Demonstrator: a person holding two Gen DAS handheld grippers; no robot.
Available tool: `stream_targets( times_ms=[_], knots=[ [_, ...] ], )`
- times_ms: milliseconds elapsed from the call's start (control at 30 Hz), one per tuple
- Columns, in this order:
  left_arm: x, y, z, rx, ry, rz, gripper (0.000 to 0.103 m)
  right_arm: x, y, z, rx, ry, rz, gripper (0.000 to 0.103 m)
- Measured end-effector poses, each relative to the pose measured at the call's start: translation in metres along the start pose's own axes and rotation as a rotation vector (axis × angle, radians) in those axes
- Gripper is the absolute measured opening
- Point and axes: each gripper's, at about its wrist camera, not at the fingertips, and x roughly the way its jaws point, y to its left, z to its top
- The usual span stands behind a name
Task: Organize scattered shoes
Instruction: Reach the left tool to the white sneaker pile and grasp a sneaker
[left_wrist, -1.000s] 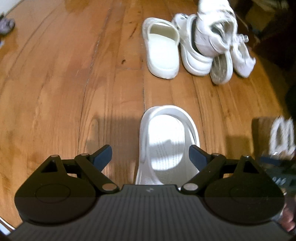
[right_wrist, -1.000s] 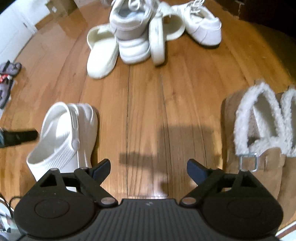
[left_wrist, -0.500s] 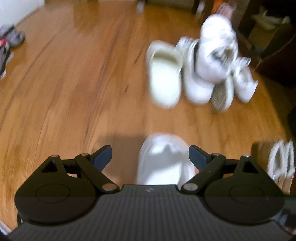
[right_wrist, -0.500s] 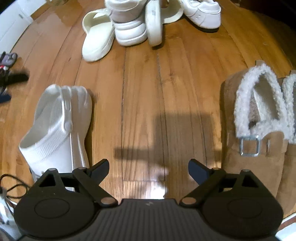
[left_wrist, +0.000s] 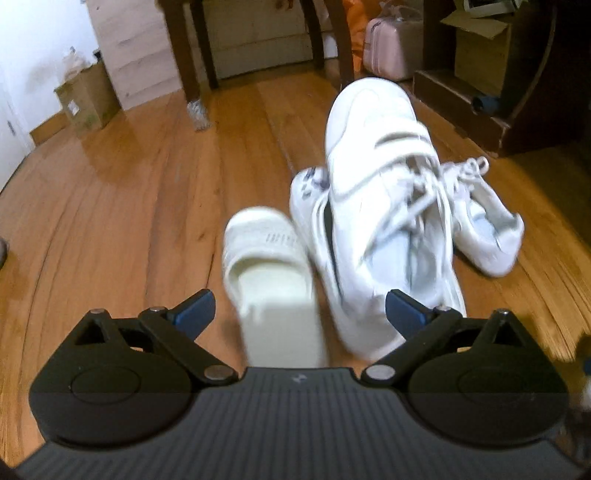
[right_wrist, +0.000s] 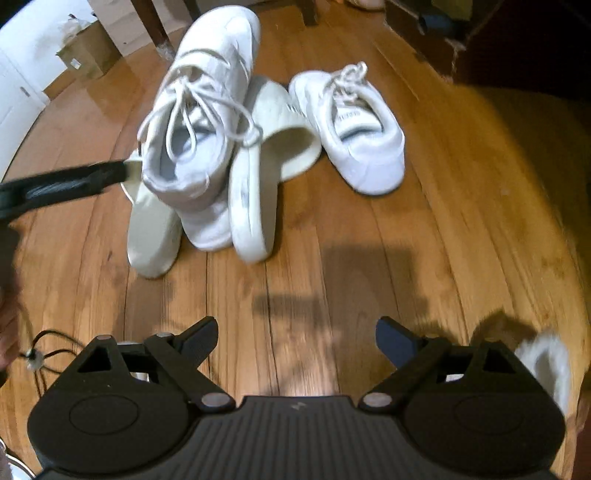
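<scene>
A pile of white shoes lies on the wooden floor. In the left wrist view a cream slide (left_wrist: 273, 280) sits just ahead of my left gripper (left_wrist: 299, 308), which is open; its pads touch nothing. Beside the slide a white high-top sneaker (left_wrist: 380, 177) rests on another white shoe, with a low laced sneaker (left_wrist: 484, 229) to the right. In the right wrist view the high-top (right_wrist: 199, 110) leans on a second cream slide (right_wrist: 255, 184) standing on edge, and the low sneaker (right_wrist: 354, 133) sits apart. My right gripper (right_wrist: 295, 339) hangs open over bare floor.
Dark table legs (left_wrist: 188, 62), a cardboard box (left_wrist: 88, 96), a pink case (left_wrist: 391, 48) and dark furniture (left_wrist: 480, 92) stand behind the pile. A fleece-lined slipper (right_wrist: 546, 362) shows at the lower right, a thin cable (right_wrist: 44, 343) at the lower left.
My left gripper has swung away from the white clog toward the shoe pile, and the clog has left its view. My right gripper has also moved toward the pile; clog and slippers slid out of frame.
</scene>
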Motion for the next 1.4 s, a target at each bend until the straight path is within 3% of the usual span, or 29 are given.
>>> stream_targets(
  times_ms=[67,233,267,433,500,533,567,633,667,700,767,800,900,1000,1133,1300,1400],
  knots=[
    [0.017,-0.011,0.005,0.035,-0.009,0.062,0.101,0.002,-0.002,-0.001,0.008,0.005,0.009,0.093],
    [0.045,-0.025,0.009,0.014,-0.062,0.057,0.079,0.016,-0.002,-0.011,-0.005,0.057,0.007,0.093],
    [0.05,-0.026,0.008,-0.009,-0.057,0.046,0.068,0.018,-0.002,-0.013,-0.008,0.066,0.005,0.093],
    [0.058,-0.023,0.007,-0.096,-0.086,0.006,0.069,0.026,-0.01,-0.023,0.038,0.115,0.014,0.093],
    [0.06,-0.02,0.007,-0.113,-0.074,-0.006,0.08,0.026,-0.011,-0.026,0.047,0.115,-0.002,0.093],
    [0.059,-0.016,0.006,-0.133,-0.069,-0.033,0.08,0.026,-0.011,-0.027,0.049,0.115,-0.005,0.093],
    [0.059,-0.012,0.006,-0.152,-0.065,-0.06,0.076,0.025,-0.011,-0.027,0.056,0.114,-0.002,0.093],
    [0.057,-0.004,0.004,-0.188,-0.057,-0.112,0.034,0.024,-0.011,-0.028,0.072,0.112,0.009,0.093],
    [0.054,-0.006,0.004,-0.182,-0.06,-0.107,0.025,0.024,-0.01,-0.029,0.074,0.113,0.015,0.093],
    [0.049,-0.012,0.003,-0.151,-0.069,-0.059,0.022,0.024,-0.009,-0.029,0.076,0.114,0.02,0.093],
    [0.042,-0.018,0.0,-0.116,-0.084,-0.029,0.022,0.024,-0.005,-0.03,0.073,0.116,0.026,0.093],
    [0.038,-0.016,-0.003,-0.124,-0.085,-0.049,0.021,0.022,-0.004,-0.03,0.074,0.114,0.033,0.093],
    [0.025,0.0,-0.008,-0.213,-0.086,-0.081,0.02,0.016,-0.002,-0.029,0.086,0.099,0.054,0.093],
    [0.005,0.012,-0.009,-0.222,-0.117,-0.08,0.019,0.01,-0.002,-0.027,0.109,0.083,0.073,0.093],
    [-0.009,0.03,-0.015,-0.282,-0.071,-0.115,0.019,0.005,-0.002,-0.029,0.152,0.071,0.105,0.093],
    [-0.026,0.05,-0.03,-0.219,-0.104,-0.041,0.019,-0.001,0.005,-0.036,0.182,0.077,0.159,0.093],
    [-0.038,0.077,-0.039,-0.25,-0.12,-0.028,0.019,-0.008,0.021,-0.04,0.154,0.096,0.185,0.093]
  ],
)
